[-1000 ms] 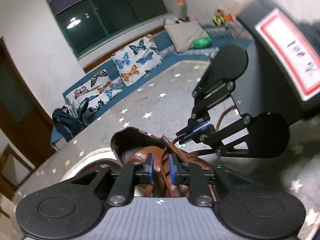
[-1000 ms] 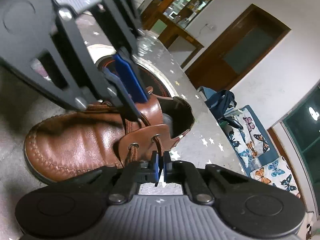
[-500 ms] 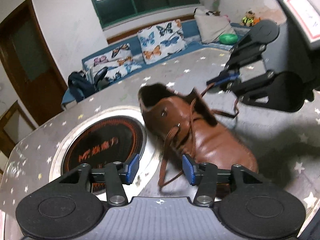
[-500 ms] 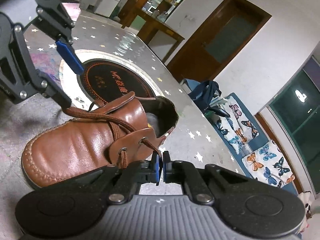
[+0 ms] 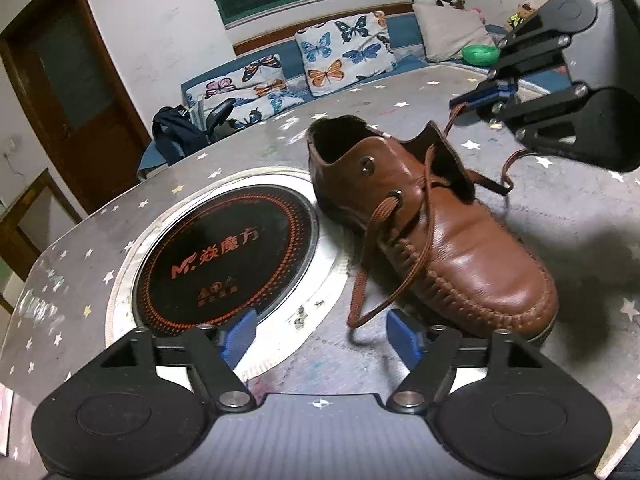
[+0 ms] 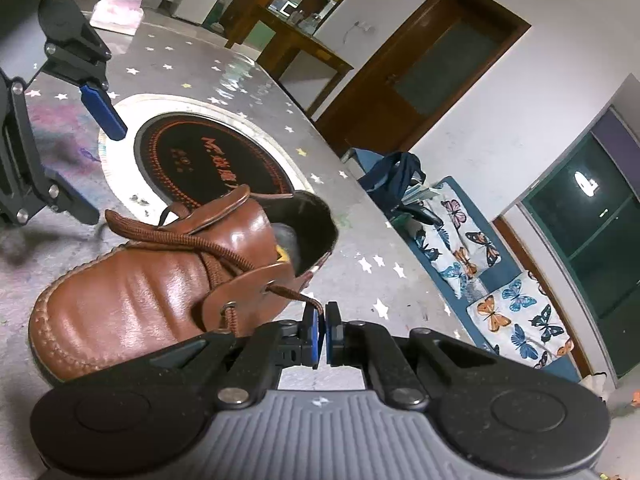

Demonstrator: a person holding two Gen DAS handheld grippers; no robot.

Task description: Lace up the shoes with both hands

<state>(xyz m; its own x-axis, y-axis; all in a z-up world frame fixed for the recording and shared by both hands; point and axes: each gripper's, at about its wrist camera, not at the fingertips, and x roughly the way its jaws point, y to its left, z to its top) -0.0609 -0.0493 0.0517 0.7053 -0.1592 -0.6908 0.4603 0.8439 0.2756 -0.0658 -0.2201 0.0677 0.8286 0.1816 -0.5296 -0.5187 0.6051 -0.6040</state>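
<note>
Right claw [image 6: 322, 334] pinches lace end [image 6: 308, 300] beside brown shoe [image 5: 440, 232] — left claw [image 5: 320, 336] spread, near loose lace loop [image 5: 372, 280] on counter [image 5: 580, 216].

1 shoe [image 5: 432, 232], 1 lace [image 5: 372, 264], 2 tongs, 1 cooktop [image 5: 224, 256], approx. 4 butterfly cushions [image 5: 344, 52]

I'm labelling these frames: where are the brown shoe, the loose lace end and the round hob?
brown shoe [image 5: 472, 256], left wrist view, glossy toe.
loose lace end [image 5: 360, 300], left wrist view, hanging strand.
round hob [image 5: 224, 256], left wrist view, black glass.
</note>
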